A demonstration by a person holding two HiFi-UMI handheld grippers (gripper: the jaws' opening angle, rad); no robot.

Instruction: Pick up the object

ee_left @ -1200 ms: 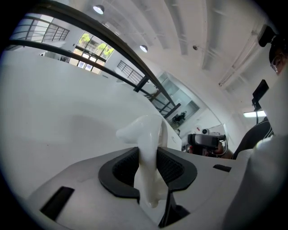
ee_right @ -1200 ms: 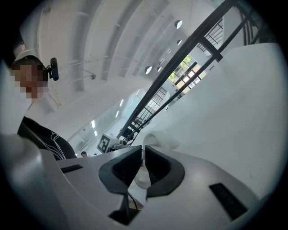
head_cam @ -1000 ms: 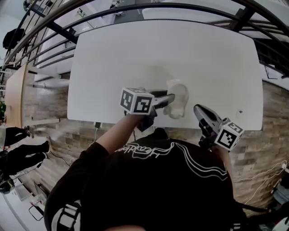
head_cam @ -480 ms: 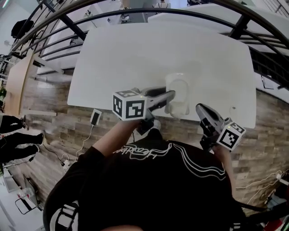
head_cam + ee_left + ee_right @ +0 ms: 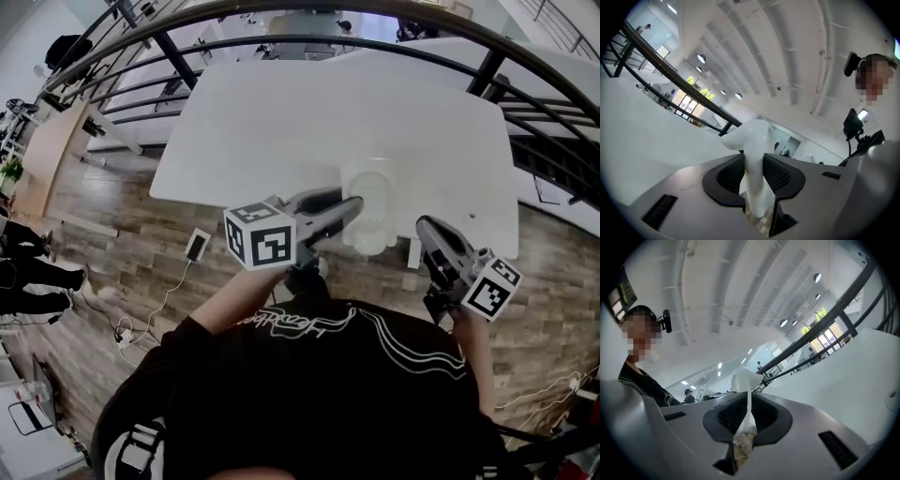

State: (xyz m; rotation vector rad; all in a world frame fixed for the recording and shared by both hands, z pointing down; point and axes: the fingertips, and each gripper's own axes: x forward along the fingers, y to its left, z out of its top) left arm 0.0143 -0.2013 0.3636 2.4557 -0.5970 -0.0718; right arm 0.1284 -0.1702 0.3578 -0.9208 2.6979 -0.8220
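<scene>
The object (image 5: 371, 201) is a glossy white moulded piece with a rounded, bent top. My left gripper (image 5: 351, 206) is shut on it over the front edge of the white table (image 5: 281, 122). In the left gripper view the white piece (image 5: 754, 140) stands upright between the two dark pads (image 5: 729, 174), which press on its sides, and its head rises above them. My right gripper (image 5: 427, 228) hangs to the right of the object, apart from it, near my body. In the right gripper view its jaws (image 5: 749, 416) stand together with only a thin slit, and the white piece (image 5: 740, 377) shows beyond them.
A dark metal railing (image 5: 328, 42) curves past the table's far side. On the wood floor at the left lie a phone (image 5: 197, 246) on a cable and more cables (image 5: 122, 328). People stand at the far left (image 5: 28, 272).
The left gripper's marker cube has drifted left and down in the picture, still shut on the white piece. The head view has swung, so the table sits more to the right. The right gripper has barely moved.
</scene>
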